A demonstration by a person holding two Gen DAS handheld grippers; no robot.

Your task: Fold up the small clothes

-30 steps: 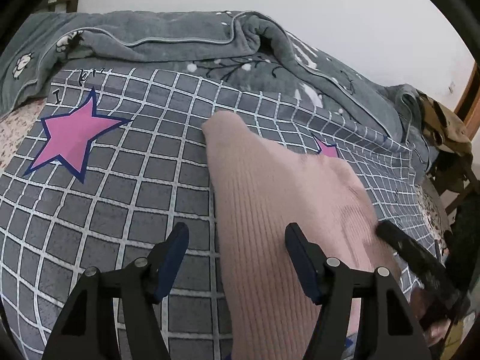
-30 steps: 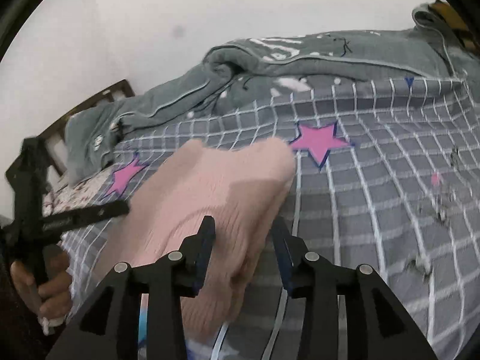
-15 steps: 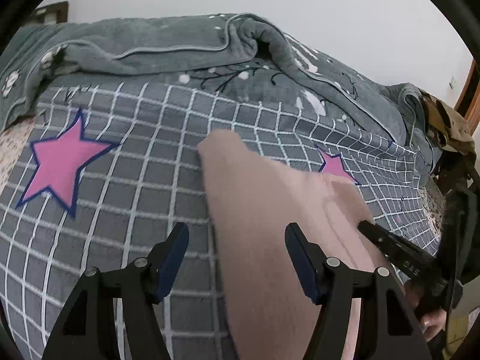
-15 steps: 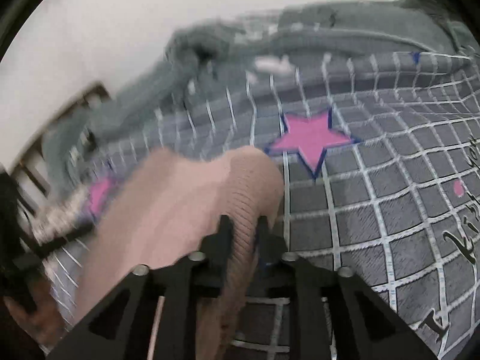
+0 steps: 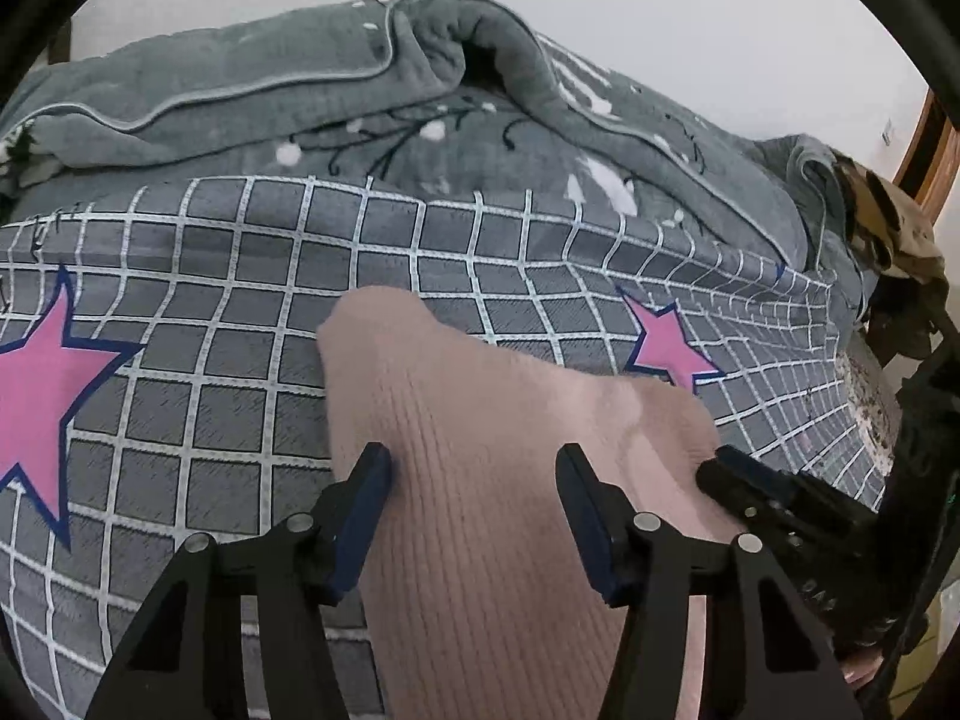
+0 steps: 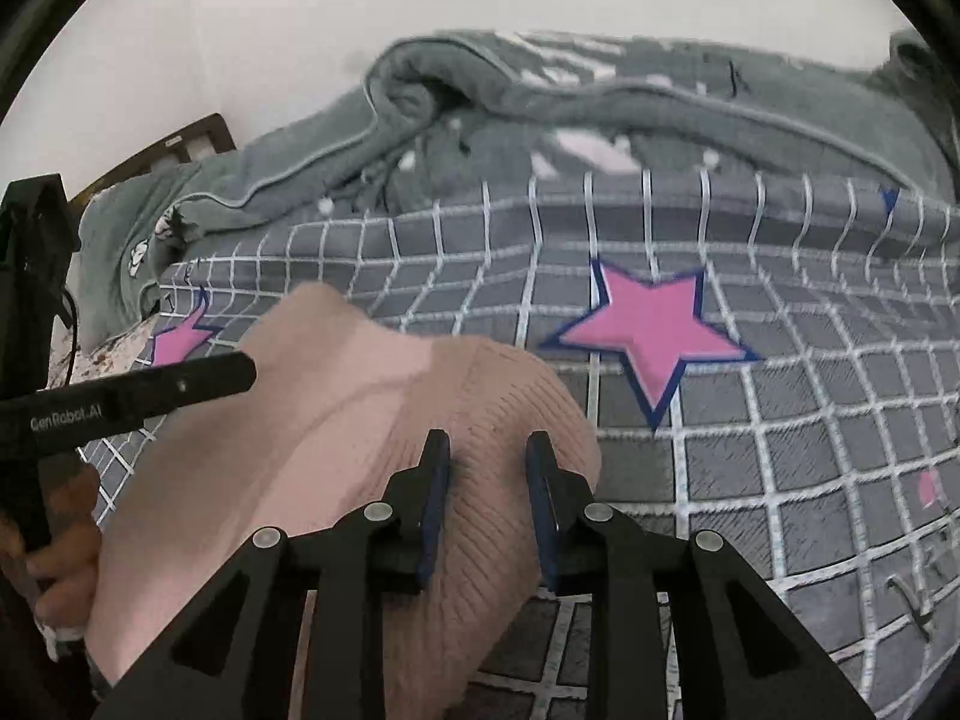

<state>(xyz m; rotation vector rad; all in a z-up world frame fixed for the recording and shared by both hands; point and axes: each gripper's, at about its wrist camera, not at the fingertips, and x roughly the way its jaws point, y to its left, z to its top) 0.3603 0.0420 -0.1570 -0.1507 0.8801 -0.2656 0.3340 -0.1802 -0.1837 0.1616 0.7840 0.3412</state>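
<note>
A pink ribbed knit garment point(image 5: 480, 420) lies on the grey checked bed sheet point(image 5: 240, 300). My left gripper point(image 5: 471, 474) straddles its left part. The jaws are closing, the cloth lies between them, and the pads stand clear of it. In the right wrist view the same garment point(image 6: 336, 420) is bunched up. My right gripper point(image 6: 489, 456) pinches a raised fold near its right edge while its jaws are opening slightly. One finger point(image 6: 180, 384) of the left gripper reaches over the cloth from the left. The right gripper's finger point(image 5: 756, 498) shows at the garment's right side.
A crumpled grey blanket point(image 5: 360, 120) is piled along the back of the bed, against a white wall. Pink stars point(image 6: 654, 330) mark the sheet. A camouflage-patterned cloth point(image 5: 888, 228) hangs at the far right. A wooden headboard point(image 6: 180, 144) stands at the left.
The left gripper slid right until both fingers sit over the garment, and its jaws narrowed. The right gripper shut on a fold of the garment, then widened a little.
</note>
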